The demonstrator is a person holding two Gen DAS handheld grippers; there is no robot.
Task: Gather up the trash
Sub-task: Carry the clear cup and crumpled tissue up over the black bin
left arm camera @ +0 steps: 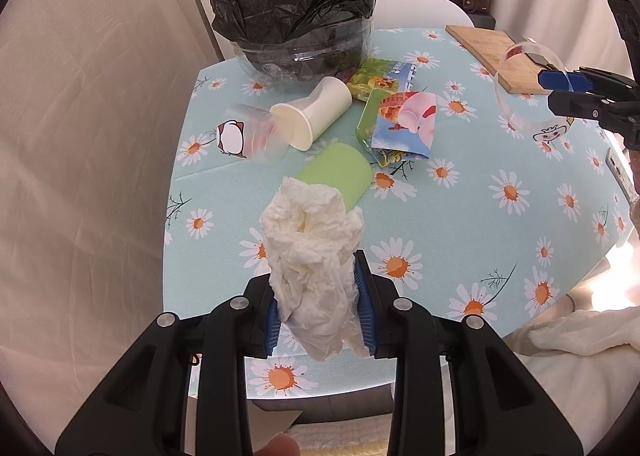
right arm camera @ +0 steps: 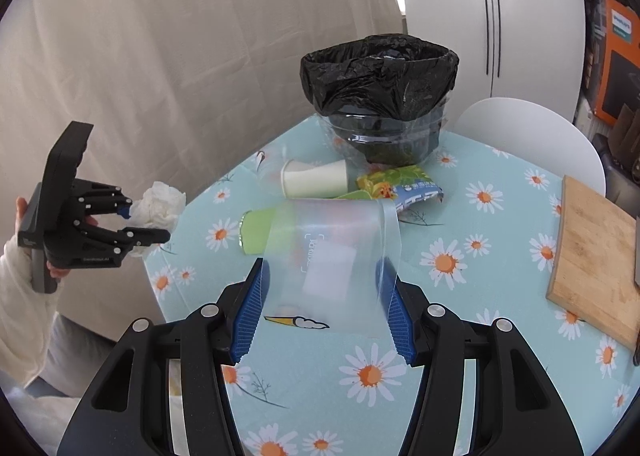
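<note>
My left gripper is shut on a crumpled white tissue and holds it above the near edge of the table; both show at the left of the right wrist view. My right gripper is shut on a clear plastic cup, held above the table; it shows at the right of the left wrist view. A bin lined with a black bag stands at the far end. A white paper cup, a clear cup, a green cup and snack wrappers lie before it.
A wooden cutting board lies at the table's right side. A white chair stands behind the table. A beige curtain hangs on the left. The tablecloth is blue with daisies.
</note>
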